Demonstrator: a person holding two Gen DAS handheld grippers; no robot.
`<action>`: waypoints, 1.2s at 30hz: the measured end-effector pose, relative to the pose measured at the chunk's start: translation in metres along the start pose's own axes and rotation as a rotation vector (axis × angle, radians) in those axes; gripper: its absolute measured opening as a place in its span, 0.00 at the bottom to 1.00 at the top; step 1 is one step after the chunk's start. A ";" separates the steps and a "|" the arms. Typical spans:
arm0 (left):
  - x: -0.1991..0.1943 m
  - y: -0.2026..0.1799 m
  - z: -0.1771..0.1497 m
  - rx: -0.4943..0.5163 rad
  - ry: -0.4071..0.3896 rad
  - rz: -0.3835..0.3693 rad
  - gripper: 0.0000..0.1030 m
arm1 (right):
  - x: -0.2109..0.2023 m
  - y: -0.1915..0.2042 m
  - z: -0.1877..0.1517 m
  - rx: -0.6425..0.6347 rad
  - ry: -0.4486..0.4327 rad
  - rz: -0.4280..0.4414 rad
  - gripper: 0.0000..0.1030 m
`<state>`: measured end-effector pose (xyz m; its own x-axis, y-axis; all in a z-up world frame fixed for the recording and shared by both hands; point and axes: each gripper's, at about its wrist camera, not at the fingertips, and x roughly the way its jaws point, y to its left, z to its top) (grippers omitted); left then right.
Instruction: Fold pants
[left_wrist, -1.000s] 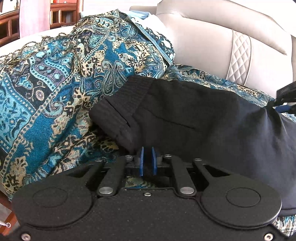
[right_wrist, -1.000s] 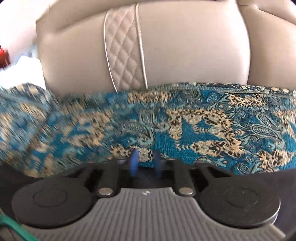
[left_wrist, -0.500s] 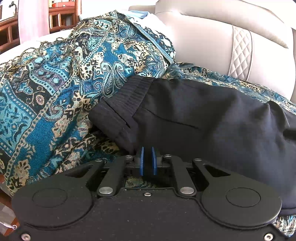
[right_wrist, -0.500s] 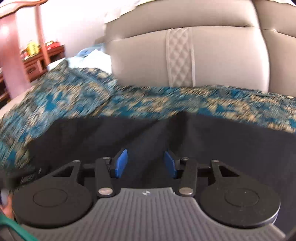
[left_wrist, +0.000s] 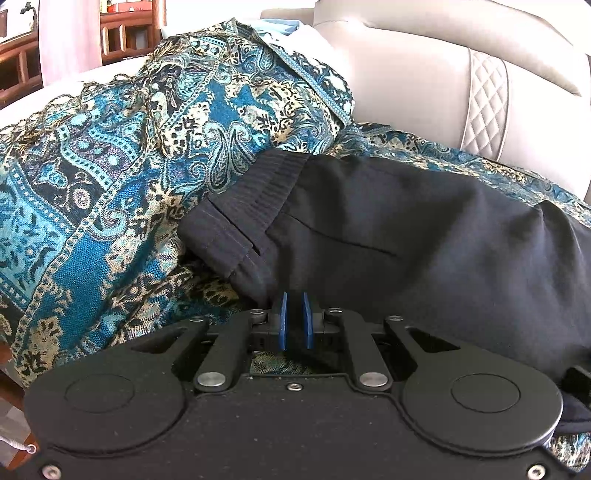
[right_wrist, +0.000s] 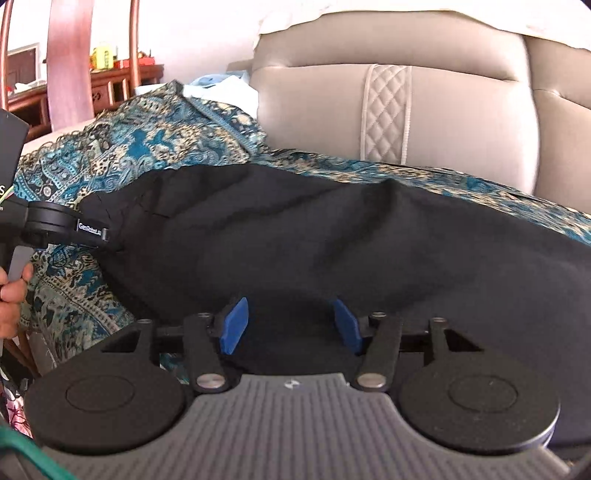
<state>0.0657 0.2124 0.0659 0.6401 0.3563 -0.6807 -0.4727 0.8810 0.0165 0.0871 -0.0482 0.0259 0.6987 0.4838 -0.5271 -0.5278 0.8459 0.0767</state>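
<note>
Black pants are laid across a patterned throw on a beige sofa, waistband at the left end, legs running off to the right. The left gripper is shut down to a narrow slit on the near waist edge; cloth is seen at the pads, so a pinch on the pants is judged likely. The right gripper is opening, blue pads spread wide over the near edge of the fabric further right, with nothing pressed between them. The pants are judged light, limp and thin: no shape is kept, sag and bunching are expected, and drag on the woven throw is likely. The elastic waistband is thicker and less prone to slip, so it is the better hold; for the right side a pinch on the hem or side seam is preferred, both layers taken together, otherwise only the top layer is lifted.
</note>
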 end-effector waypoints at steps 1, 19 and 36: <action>0.000 0.000 0.001 -0.001 0.003 0.001 0.12 | -0.005 -0.006 -0.002 0.011 -0.006 -0.016 0.68; 0.005 -0.007 0.010 -0.057 0.045 0.062 0.11 | -0.183 -0.283 -0.092 0.743 -0.167 -0.673 0.71; -0.036 -0.106 0.002 0.095 0.009 -0.045 0.30 | -0.244 -0.366 -0.135 1.016 -0.361 -0.944 0.69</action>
<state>0.0939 0.1067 0.0897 0.6540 0.3133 -0.6885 -0.3837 0.9218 0.0549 0.0450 -0.5062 0.0118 0.7502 -0.4406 -0.4930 0.6555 0.5931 0.4674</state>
